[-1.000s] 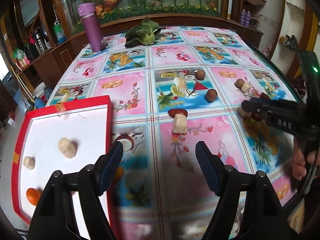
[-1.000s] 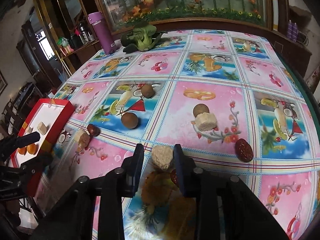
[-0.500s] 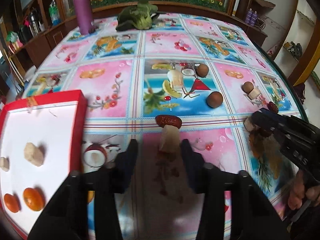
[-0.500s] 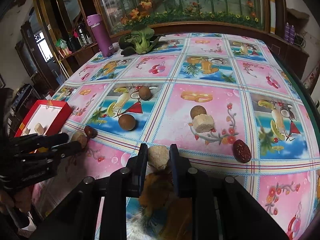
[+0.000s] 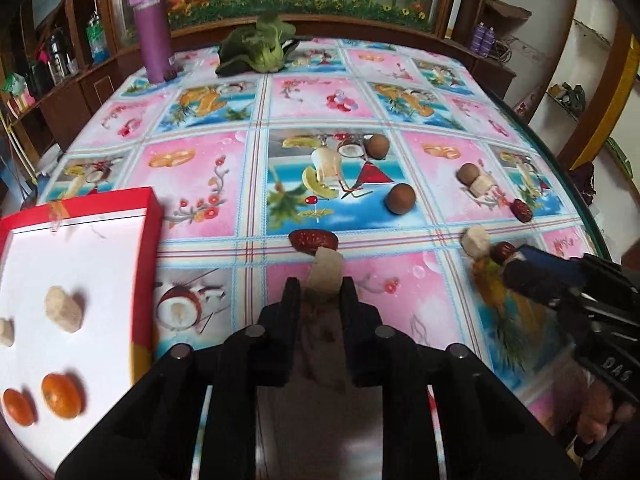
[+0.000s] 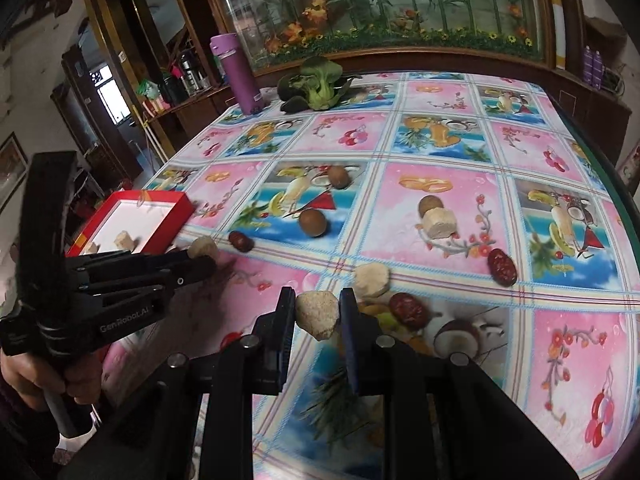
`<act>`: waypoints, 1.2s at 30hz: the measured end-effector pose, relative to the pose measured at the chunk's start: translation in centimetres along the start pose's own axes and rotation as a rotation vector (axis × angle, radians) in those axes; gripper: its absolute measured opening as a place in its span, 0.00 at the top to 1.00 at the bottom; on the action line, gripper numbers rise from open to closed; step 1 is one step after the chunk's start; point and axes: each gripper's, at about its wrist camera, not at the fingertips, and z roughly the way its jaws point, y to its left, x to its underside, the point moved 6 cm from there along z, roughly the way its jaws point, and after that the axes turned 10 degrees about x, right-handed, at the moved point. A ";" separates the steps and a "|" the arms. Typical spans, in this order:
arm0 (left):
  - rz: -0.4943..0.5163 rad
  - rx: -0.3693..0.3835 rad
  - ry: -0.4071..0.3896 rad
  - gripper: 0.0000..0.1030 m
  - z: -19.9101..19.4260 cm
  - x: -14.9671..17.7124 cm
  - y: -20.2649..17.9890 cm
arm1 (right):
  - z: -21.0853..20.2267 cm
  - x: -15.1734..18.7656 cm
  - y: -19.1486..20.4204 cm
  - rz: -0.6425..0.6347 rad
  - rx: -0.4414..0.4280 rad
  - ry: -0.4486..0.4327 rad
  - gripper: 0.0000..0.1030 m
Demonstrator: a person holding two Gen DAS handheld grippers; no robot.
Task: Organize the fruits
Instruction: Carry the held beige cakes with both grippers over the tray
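Tablecloth [image 5: 208, 184] with fruit prints is filling both views. Lying at the left edge of the left wrist view, the red tray [image 5: 148, 248] is holding two pale chunks [image 5: 63, 309] and two small oranges [image 5: 62, 395] on its white floor. Low in the centre of that view, the left gripper [image 5: 319, 294] is clamping its fingers on a pale chunk of fruit [image 5: 326, 270], which is touching a red date [image 5: 313, 239] just above it. In the right wrist view, the right gripper [image 6: 318, 316] is squeezing a second pale chunk [image 6: 317, 314] at lower centre, raised off the cloth. Brown round fruits [image 5: 400, 198], more dates [image 6: 502, 266] and chunks are lying scattered across the middle of the cloth.
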 end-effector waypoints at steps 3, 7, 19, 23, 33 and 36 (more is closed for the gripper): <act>0.016 -0.005 -0.028 0.79 -1.7 0.9 -0.5 | -0.2 0.4 1.1 -0.013 -0.008 0.001 0.80; 0.026 0.000 -0.059 0.79 -3.5 1.8 -1.1 | -0.5 1.1 3.2 -0.077 0.015 -0.012 0.80; -0.012 -0.035 -0.096 0.79 -5.7 3.4 0.4 | -1.0 2.0 7.0 -0.171 0.072 -0.017 0.80; -0.018 -0.041 -0.101 0.79 -6.0 3.5 0.8 | -1.2 1.7 7.4 -0.187 0.090 -0.027 0.79; -0.043 -0.076 -0.141 0.79 -7.4 3.0 2.4 | -1.5 1.1 9.4 -0.215 0.085 -0.038 0.80; -0.057 -0.095 -0.164 0.79 -8.2 2.9 3.3 | -1.5 0.7 10.3 -0.227 0.074 -0.044 0.80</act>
